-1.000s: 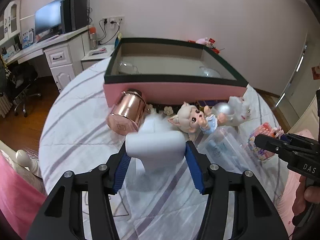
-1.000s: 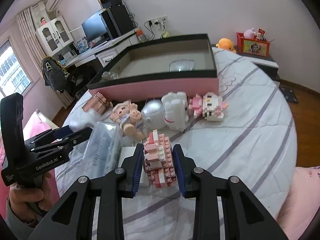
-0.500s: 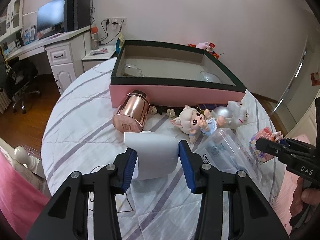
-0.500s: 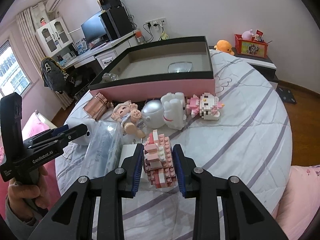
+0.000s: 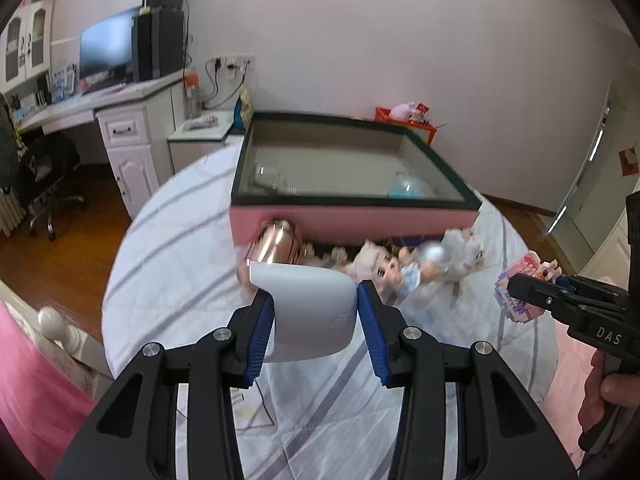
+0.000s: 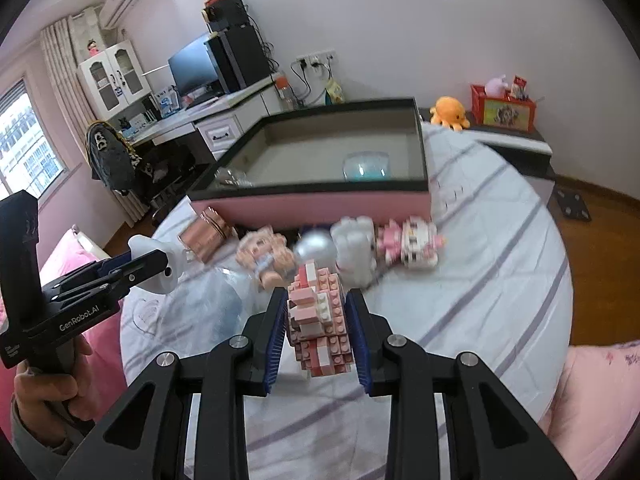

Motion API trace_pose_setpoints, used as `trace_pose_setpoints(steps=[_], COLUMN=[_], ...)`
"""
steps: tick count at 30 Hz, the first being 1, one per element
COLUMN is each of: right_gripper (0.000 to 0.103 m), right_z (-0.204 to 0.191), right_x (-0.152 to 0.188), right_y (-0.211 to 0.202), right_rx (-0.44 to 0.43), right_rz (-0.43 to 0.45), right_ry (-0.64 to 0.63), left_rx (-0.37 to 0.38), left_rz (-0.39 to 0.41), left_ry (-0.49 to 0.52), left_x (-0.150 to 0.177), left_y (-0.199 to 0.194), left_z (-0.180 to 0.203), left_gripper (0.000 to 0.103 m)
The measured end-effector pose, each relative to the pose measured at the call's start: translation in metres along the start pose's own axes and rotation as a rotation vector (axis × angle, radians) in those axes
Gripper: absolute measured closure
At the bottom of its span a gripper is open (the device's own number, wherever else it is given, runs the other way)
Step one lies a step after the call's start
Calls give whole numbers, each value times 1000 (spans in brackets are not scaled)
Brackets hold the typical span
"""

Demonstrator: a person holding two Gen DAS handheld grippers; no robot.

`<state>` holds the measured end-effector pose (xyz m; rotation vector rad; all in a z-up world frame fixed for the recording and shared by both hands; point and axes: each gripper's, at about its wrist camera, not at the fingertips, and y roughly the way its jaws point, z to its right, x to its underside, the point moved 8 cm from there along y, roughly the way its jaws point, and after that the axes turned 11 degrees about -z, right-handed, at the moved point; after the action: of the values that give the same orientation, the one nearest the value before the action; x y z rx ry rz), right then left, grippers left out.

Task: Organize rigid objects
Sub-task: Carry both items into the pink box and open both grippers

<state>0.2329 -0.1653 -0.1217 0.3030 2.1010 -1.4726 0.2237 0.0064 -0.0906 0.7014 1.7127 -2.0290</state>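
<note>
Gripping a white rounded object between the blue pads of the left gripper, jaws clamped against both its sides, the thing hanging clear above the striped bedsheet. Pinching a pink-and-white brick figure in the right gripper likewise — pads pressing on both flanks, figure raised off the sheet.

Counting outward: two grippers, each loaded with one thing. Lying in a row just before the pink box: one copper-coloured can on its side, one doll, one silver ball, one white paw-shaped figure, one second brick figure. Resting inside the box: two clear rounded items, one at each end — too blurred for more. Lying nearer on the sheet, one clear plastic packet.

Differing from a second ago: left jaws drawn tighter on the white object, that object now lifted off the sheet and riding higher against the can; brick figure sitting in the same clamp as before.

Pointing both grippers obliquely downward toward the box, a hand wrapping the left handle, fingers curling round the right one.
</note>
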Motion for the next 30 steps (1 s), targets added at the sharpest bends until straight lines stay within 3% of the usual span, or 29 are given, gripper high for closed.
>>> trace_pose_setpoints(steps=[7, 15, 22, 30], right_gripper=[73, 72, 72, 72], right_z=[-19, -20, 1, 34], right_x=[-40, -104, -157, -193], right_y=[-15, -15, 25, 90], right_rx=[5, 27, 52, 72], right_rz=[63, 123, 99, -2], right_ry=[-63, -95, -84, -46], left_rx=[-6, -6, -6, 7], left_rz=[69, 139, 128, 29], left_ry=[29, 52, 68, 60], left_x=[-38, -104, -154, -190], left_y=[-16, -18, 20, 97], left_z=[8, 11, 16, 17], left_gripper=[60, 60, 60, 60])
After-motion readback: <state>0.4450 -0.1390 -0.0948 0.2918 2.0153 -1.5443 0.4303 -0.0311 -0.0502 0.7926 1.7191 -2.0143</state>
